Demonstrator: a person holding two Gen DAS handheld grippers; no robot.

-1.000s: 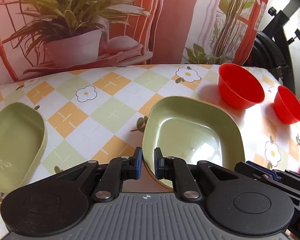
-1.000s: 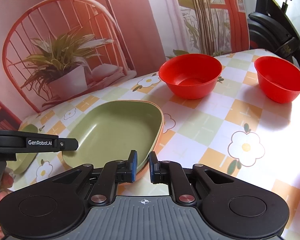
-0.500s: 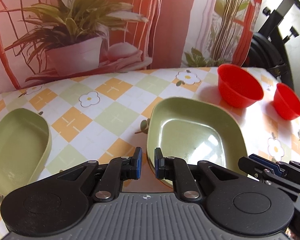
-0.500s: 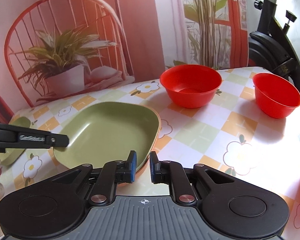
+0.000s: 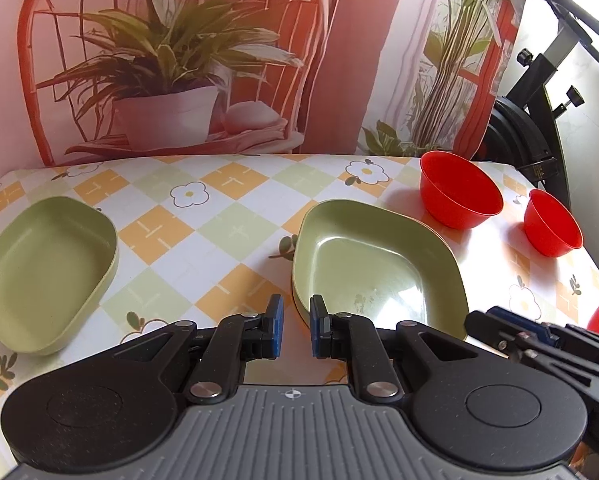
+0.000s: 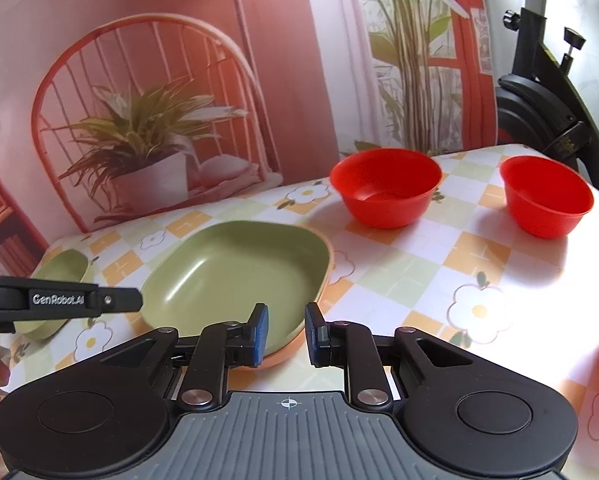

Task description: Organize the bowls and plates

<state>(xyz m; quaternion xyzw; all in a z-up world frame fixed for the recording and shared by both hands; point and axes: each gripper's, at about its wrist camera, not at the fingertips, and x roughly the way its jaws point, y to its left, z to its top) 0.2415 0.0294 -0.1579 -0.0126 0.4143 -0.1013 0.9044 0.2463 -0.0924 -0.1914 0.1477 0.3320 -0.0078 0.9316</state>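
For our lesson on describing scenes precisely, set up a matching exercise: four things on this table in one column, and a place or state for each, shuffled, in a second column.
Column 1
1. near green plate
2. far green plate
3. larger red bowl
4. left gripper

Column 2
A. open, holding nothing
B. alone at the table's left end
C. empty, at the far edge beside a smaller red bowl
D. stacked on an orange-rimmed plate, just ahead of both grippers

Pairs: 1-D, 2-B, 3-C, 4-A
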